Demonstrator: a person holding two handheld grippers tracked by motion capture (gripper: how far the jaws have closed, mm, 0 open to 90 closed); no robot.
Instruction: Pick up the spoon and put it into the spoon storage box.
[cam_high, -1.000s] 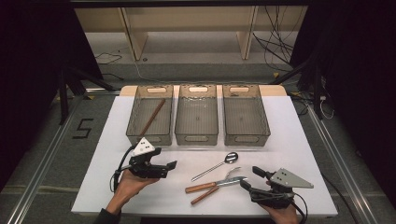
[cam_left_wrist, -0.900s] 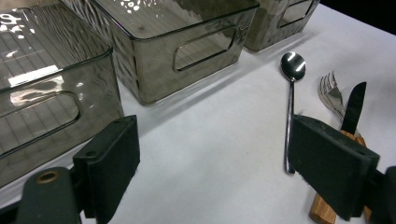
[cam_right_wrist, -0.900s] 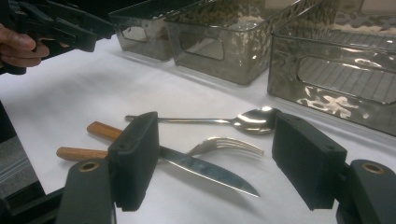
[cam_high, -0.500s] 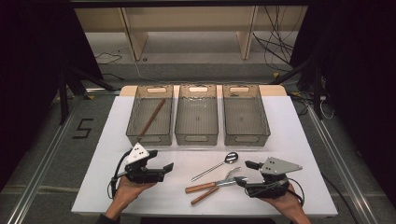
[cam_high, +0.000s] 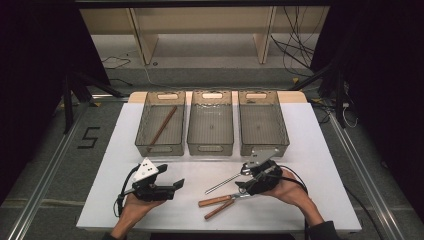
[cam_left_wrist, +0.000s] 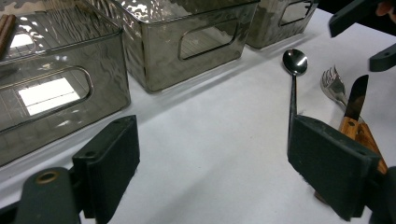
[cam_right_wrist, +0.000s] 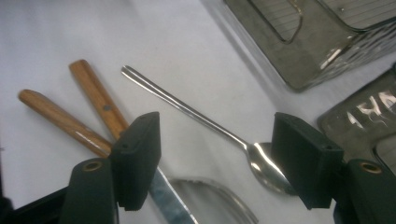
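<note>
Hovering over the cutlery on the white table (cam_high: 320, 150), the right gripper (cam_high: 245, 186) has its jaws standing wide with nothing pressed between them; the jaws have just been closing a little. In the right gripper view the spoon (cam_right_wrist: 201, 121) lies on the table between the two jaws, its bowl just beside the right-hand jaw and its handle running up and to the left. Taking the spoon as landmark: the wooden-handled knife (cam_right_wrist: 98, 100) lies just beside it on the far side of its handle, its blade passing under the left-hand jaw, and the wooden-handled fork (cam_right_wrist: 56, 116) lies beyond the knife, their handles side by side. In the high view the spoon (cam_high: 225, 183) sits just in front of the middle bin (cam_high: 210, 122) of three clear bins; the right bin (cam_high: 263, 122) is behind and to its right, the left bin (cam_high: 161, 122) behind and to its left, with a wooden stick (cam_high: 163, 125) lying slantwise in it.

The left gripper (cam_high: 172, 186) rests in the person's left hand, well to the left of the spoon, jaws wide apart and holding nothing, pointing toward the spoon
</note>
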